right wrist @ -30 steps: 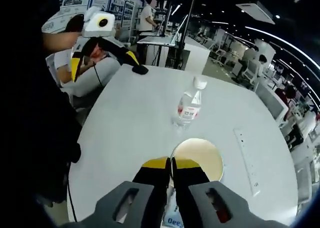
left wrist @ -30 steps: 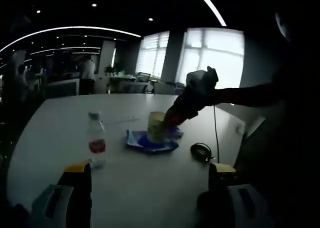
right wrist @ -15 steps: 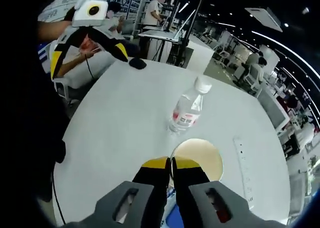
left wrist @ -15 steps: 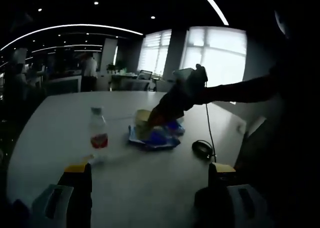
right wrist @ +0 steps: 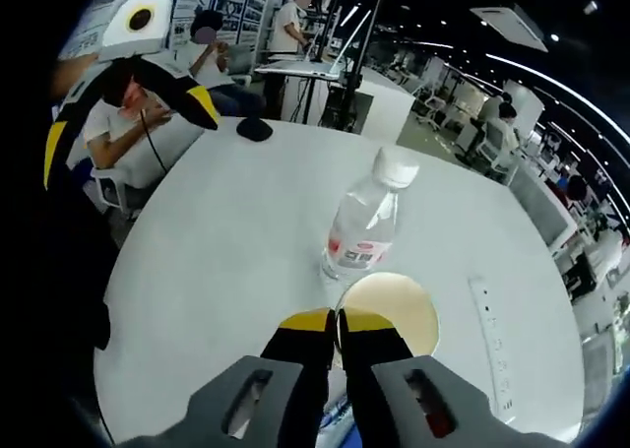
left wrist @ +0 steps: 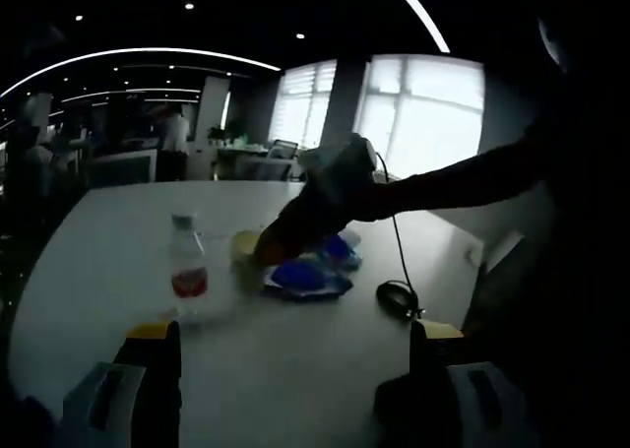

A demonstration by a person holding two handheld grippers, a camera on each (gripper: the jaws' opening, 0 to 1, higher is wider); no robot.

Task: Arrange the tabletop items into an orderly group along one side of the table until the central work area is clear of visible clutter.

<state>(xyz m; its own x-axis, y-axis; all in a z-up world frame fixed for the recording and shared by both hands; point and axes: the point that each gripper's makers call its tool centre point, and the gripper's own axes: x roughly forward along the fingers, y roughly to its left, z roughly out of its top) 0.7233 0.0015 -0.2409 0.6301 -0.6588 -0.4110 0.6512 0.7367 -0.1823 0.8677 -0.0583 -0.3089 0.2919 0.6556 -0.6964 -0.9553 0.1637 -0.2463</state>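
Observation:
A paper cup (right wrist: pixel 392 312) with a pale inside hangs on my right gripper (right wrist: pixel 336 321), whose jaws are shut on its near rim. In the left gripper view the same cup (left wrist: pixel 246 250) is just right of a clear water bottle (left wrist: pixel 187 270) with a red label, and the right gripper (left wrist: pixel 313 204) reaches in from the right. The bottle (right wrist: pixel 362 226) stands upright just beyond the cup. A blue packet (left wrist: pixel 304 277) lies flat on the white table (left wrist: pixel 118 231). My left gripper (left wrist: pixel 293 336) is open, low over the near table edge, with nothing between its jaws.
A black mouse (left wrist: pixel 397 296) with its cable lies right of the packet, and the mouse (right wrist: pixel 254 128) sits at the table's far edge. A white power strip (right wrist: pixel 492 342) lies at the right. The left gripper (right wrist: pixel 128 123) hangs open at upper left. People sit at desks beyond.
My right gripper has carried the cup off the blue packet and over to beside the water bottle. The left gripper has stayed open and nearly still.

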